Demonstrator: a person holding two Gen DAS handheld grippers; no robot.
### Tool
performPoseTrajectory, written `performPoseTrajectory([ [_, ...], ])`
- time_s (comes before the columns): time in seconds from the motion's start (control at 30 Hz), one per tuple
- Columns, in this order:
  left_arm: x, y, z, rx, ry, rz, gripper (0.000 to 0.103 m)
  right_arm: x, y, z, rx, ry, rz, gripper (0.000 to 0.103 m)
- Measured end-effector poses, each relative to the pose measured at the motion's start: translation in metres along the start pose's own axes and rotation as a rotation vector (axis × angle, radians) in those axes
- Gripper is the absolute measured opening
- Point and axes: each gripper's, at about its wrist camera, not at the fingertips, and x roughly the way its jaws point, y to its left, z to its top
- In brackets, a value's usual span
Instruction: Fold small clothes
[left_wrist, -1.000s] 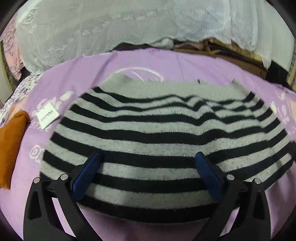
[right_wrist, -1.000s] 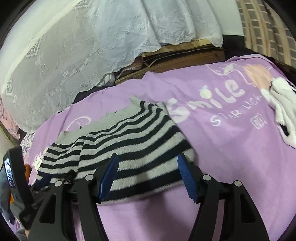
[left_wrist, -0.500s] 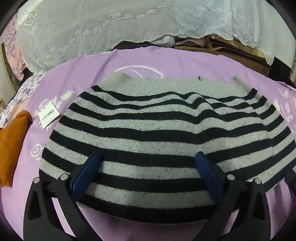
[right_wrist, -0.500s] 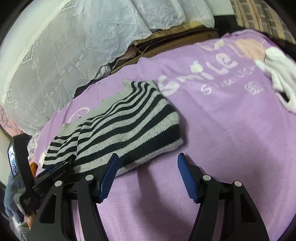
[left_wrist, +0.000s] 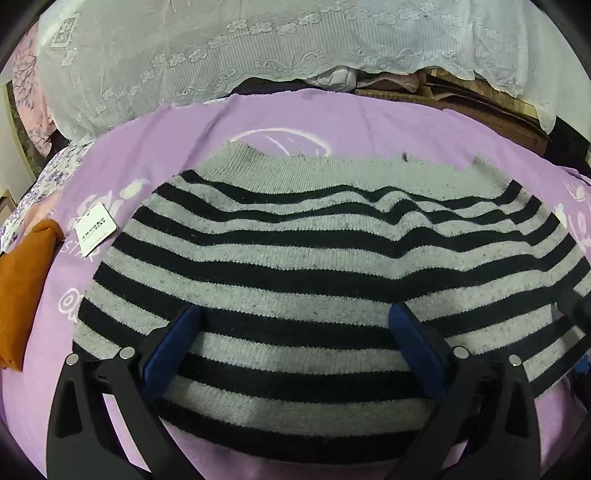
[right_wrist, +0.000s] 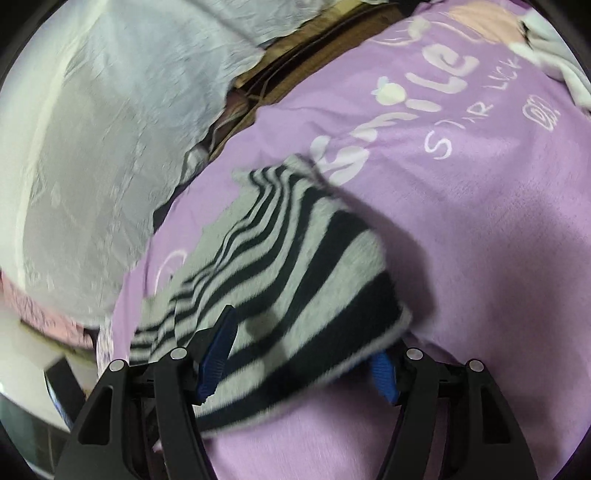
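A grey and black striped knit sweater (left_wrist: 314, 266) lies folded on the purple bedspread (left_wrist: 192, 133). My left gripper (left_wrist: 295, 325) is open above the sweater's near part, its blue pads spread wide over the stripes. In the right wrist view the sweater (right_wrist: 295, 266) lies across my right gripper (right_wrist: 303, 347), which is open. Its left blue pad (right_wrist: 218, 350) lies over the cloth, and the right pad is partly hidden under the sweater's near corner. That view is blurred.
An orange folded garment (left_wrist: 22, 288) and a white paper tag (left_wrist: 94, 229) lie at the left. A white lace cover (left_wrist: 258, 48) hangs behind the bed. A white garment (right_wrist: 554, 55) lies at the far right on the printed bedspread (right_wrist: 480, 184).
My right gripper has moved in to the sweater's right corner, which now lies between its pads. My left gripper has edged forward a little over the sweater.
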Motion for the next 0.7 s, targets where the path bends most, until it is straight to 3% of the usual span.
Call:
performPoseTrajectory([
  [0.13, 0.001, 0.000, -0.001, -0.002, -0.002, -0.008, 0.099, 0.006, 0.000, 0.004, 0.041, -0.048, -0.026, 0.064],
  [0.37, 0.001, 0.001, 0.000, -0.003, -0.002, -0.029, 0.099, 0.008, -0.016, 0.010, 0.105, -0.090, -0.029, 0.042],
  [0.53, -0.001, 0.010, 0.001, -0.014, 0.003, -0.056, 0.099, -0.001, -0.027, 0.011, 0.141, -0.110, 0.009, 0.041],
  [0.7, 0.002, 0.014, 0.003, -0.022, 0.013, -0.050, 0.099, -0.002, -0.020, 0.009, 0.080, -0.134, -0.026, 0.034],
])
